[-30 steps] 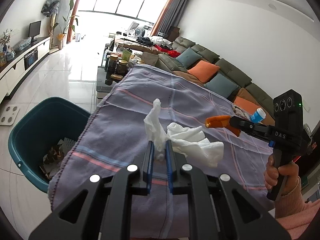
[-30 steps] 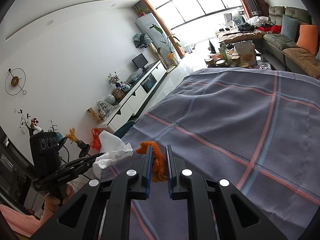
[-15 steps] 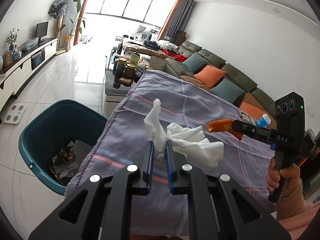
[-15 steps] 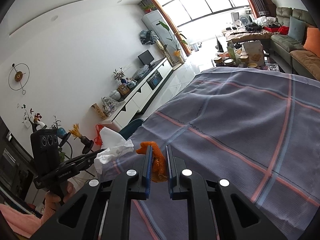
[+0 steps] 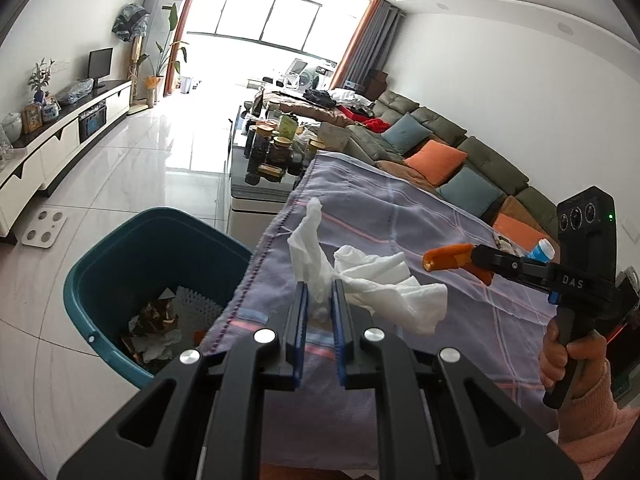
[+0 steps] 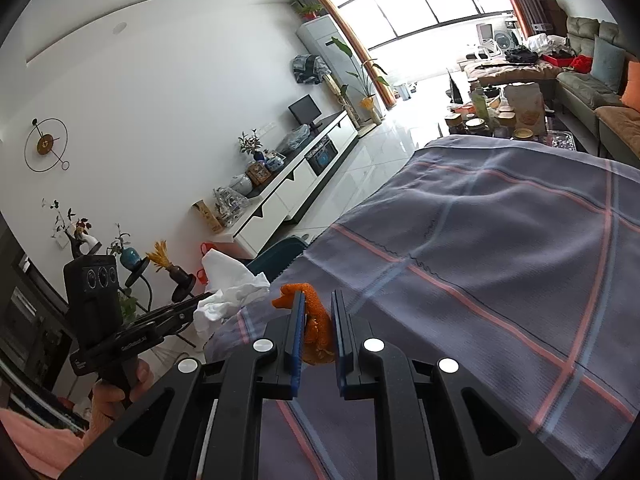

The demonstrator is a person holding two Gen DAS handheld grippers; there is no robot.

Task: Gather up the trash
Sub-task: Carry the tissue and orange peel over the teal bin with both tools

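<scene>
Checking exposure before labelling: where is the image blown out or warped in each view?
Left wrist view: window overexposed, glare on the floor, tissue sharp. Right wrist view: window also washed out, fisheye bends the walls, orange peel in focus.

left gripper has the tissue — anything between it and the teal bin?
Nothing visible. The left gripper holds the crumpled white tissue above the cloth-covered table's left edge. The teal bin stands on the floor just left of that edge, top open, with only some trash in its bottom. The right gripper, with its orange peel, is on the other side.
</scene>
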